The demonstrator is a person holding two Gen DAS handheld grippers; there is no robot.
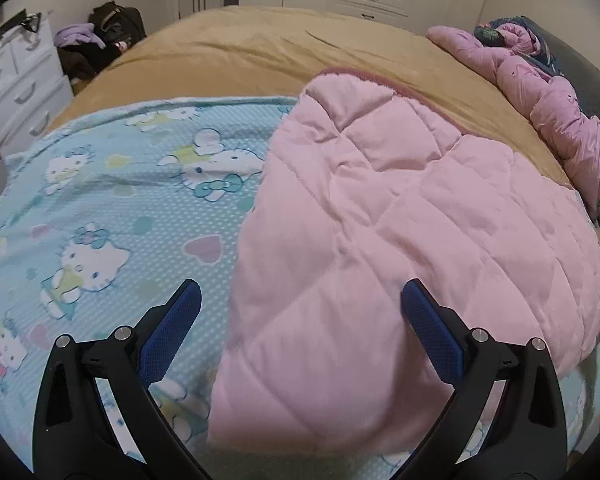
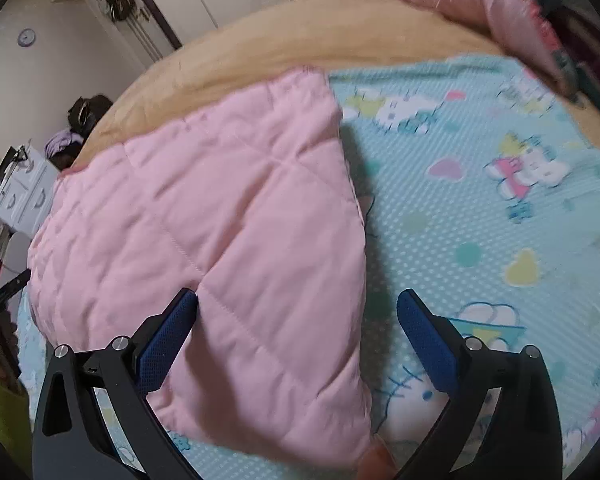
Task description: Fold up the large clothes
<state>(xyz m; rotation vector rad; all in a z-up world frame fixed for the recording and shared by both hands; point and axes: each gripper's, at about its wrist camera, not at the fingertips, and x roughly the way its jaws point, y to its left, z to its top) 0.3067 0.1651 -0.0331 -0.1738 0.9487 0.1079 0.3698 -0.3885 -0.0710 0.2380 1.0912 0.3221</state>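
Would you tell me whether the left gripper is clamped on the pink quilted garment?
No, the left gripper is open, its blue pads spread apart above the pink quilted garment.

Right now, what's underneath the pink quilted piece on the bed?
The pink quilted piece lies on the blue cartoon-cat sheet, which is spread over the tan blanket. Anything directly beneath the pink padding is covered and can't be seen.

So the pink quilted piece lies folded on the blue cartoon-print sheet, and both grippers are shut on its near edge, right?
Not quite. The pink quilted piece does lie folded on the blue cartoon-print sheet, but neither gripper is shut on it. In the left wrist view the left gripper is open above the fabric; in the right wrist view the right gripper is open too, holding nothing.
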